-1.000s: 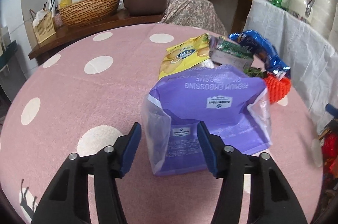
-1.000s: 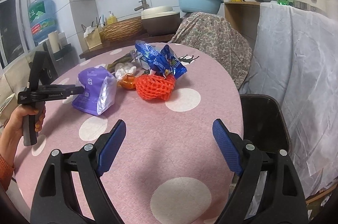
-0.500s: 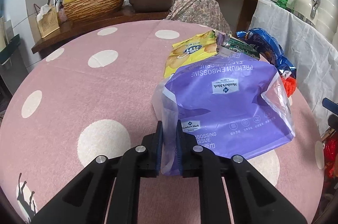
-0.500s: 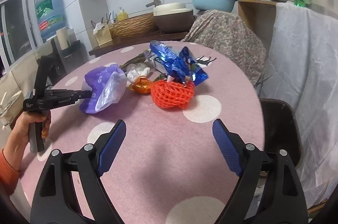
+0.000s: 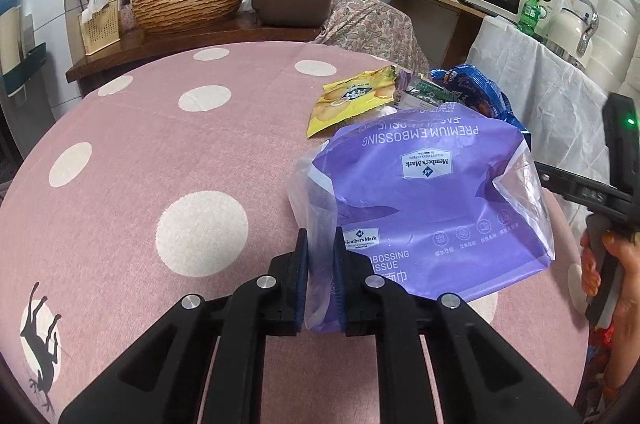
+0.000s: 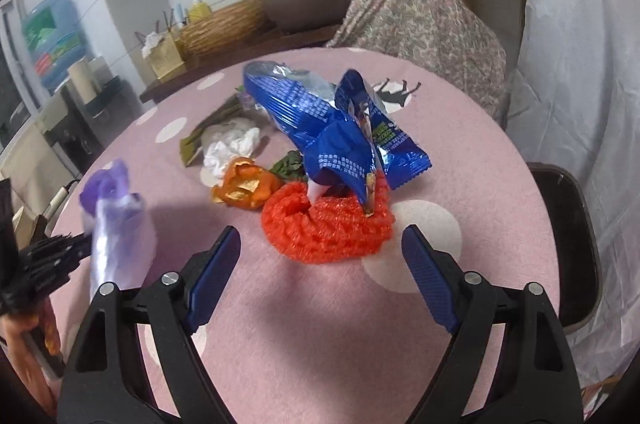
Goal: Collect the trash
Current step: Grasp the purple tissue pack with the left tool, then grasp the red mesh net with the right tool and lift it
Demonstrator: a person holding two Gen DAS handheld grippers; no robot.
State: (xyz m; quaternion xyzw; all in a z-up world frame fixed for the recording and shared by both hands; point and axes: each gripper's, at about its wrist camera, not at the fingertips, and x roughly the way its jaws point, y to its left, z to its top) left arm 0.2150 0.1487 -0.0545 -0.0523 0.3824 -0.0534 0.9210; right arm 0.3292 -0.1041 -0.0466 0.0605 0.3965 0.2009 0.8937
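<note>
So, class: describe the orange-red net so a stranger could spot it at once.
Find the round pink table with white dots. In the trash pile on it, nearest the right gripper, lies the red mesh net, under the blue wrapper: the only knobbly, netted piece.

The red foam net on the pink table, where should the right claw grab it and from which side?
Take the crumpled red foam net across its bare near lobe, coming from the near side and above. The right claw stands open just short of it, jaws closing on nothing yet. The shiny blue snack wrapper leans on its far edge, so stay off that side.
</note>
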